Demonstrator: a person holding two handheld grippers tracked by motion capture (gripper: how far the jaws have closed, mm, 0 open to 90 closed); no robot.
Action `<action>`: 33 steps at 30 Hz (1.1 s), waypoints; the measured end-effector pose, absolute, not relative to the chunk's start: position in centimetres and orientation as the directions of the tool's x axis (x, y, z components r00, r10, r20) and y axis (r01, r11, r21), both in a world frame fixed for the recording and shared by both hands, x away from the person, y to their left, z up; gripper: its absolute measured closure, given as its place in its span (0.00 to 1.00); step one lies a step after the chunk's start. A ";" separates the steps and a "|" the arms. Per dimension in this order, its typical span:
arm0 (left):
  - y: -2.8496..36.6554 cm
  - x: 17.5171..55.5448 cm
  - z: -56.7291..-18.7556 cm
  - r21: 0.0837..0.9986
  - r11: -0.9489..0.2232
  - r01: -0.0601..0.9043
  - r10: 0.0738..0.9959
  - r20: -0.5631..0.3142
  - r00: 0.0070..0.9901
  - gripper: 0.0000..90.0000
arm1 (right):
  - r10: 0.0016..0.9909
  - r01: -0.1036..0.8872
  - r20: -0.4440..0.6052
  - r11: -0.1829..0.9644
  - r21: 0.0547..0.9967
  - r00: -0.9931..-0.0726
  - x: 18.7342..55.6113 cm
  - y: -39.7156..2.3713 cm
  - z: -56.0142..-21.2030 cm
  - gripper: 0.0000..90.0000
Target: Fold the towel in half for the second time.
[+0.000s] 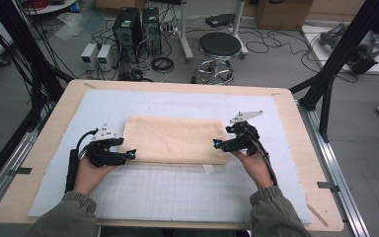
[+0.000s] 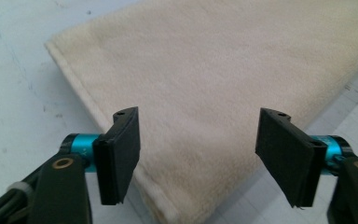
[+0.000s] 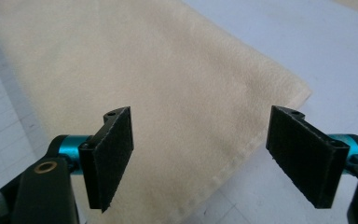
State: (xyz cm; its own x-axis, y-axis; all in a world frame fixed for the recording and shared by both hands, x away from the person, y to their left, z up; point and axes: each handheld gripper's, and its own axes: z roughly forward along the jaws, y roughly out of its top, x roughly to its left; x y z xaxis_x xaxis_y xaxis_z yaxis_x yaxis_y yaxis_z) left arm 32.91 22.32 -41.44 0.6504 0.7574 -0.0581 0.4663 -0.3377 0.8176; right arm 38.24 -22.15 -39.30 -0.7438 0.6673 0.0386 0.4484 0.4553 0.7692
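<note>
1. Wooden counter (image 1: 44, 148) with rounded corners carries a pale grey gridded mat (image 1: 177, 192); beyond it the floor holds a stool (image 1: 219, 47), computer towers (image 1: 128, 27) and loose cables.
2. Mid-mat lies a cream towel (image 1: 172, 138), folded into a flat rectangle, long side across the counter, its near edge just short of a small white tag (image 1: 208, 169).
3. Left claw (image 1: 129, 154) sits at the towel's near left corner, released: in the left gripper view its flat black pads (image 2: 119, 154) stand wide apart over that corner.
4. Right claw (image 1: 218, 143) sits at the near right corner, likewise released, its pads (image 3: 109, 156) straddling the hemmed edge.
5. Fabric looks napped and soft, with a stitched hem along the short sides.
6. Handling, as a guess: light, limp, not slippery; it will sag and unfold if lifted by one layer.
7. Best hold is probably at the two near corners, pinching all layers through the hem.
</note>
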 end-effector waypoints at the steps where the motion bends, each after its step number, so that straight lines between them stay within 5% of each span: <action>1: 22.5 32.8 -41.4 0.820 -0.335 0.464 0.759 -0.056 0.648 0.32 | 0.665 0.440 0.032 0.457 0.773 -0.746 38.0 -22.2 -39.3 0.24; 18: 22.6 31.0 -40.8 0.843 -0.306 0.443 0.769 -0.056 0.637 0.15 | 0.669 0.448 0.071 0.411 0.794 -0.740 35.4 -24.0 -39.9 0.13; 33: 22.8 29.2 -40.1 0.866 -0.293 0.406 0.758 -0.049 0.651 0.11 | 0.667 0.385 0.005 0.425 0.819 -0.745 32.9 -24.6 -39.5 0.13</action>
